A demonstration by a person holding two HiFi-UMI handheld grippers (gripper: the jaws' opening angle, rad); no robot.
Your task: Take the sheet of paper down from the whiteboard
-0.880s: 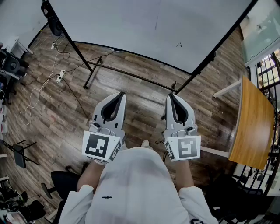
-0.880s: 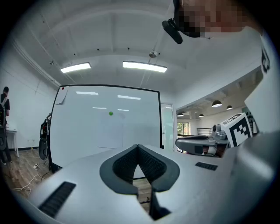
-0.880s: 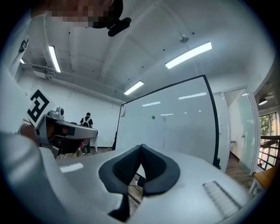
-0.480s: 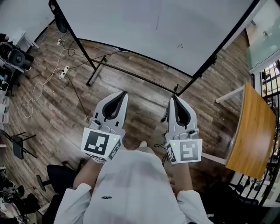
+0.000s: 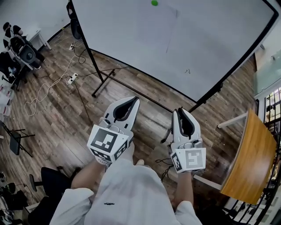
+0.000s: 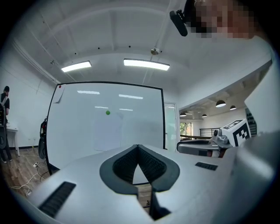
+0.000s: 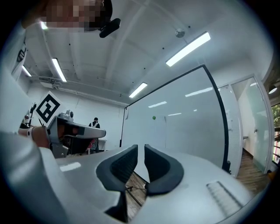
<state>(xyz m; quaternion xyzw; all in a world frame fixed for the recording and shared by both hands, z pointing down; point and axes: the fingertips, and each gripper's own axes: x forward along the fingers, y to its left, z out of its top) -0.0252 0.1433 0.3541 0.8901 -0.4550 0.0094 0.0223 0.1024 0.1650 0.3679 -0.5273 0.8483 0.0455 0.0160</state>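
Paper point(image 5: 158, 26) hangs long-side vertical; left hand-held gripper point(image 5: 131, 100) closed, right hand-held gripper point(image 5: 180, 111) slightly parted, both empty.

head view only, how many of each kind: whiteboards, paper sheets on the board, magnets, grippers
whiteboard: 1
sheet of paper: 1
green magnet: 1
grippers: 2, left gripper and right gripper
total: 5

Clear air runs ahead to the whiteboard point(image 5: 210, 39) at 12 o'clock. Its stand leg point(image 5: 96, 66) stands low at 11, a wooden table point(image 5: 246, 162) blocks 3 o'clock, and loose cables point(image 5: 41, 90) litter the floor at 10.
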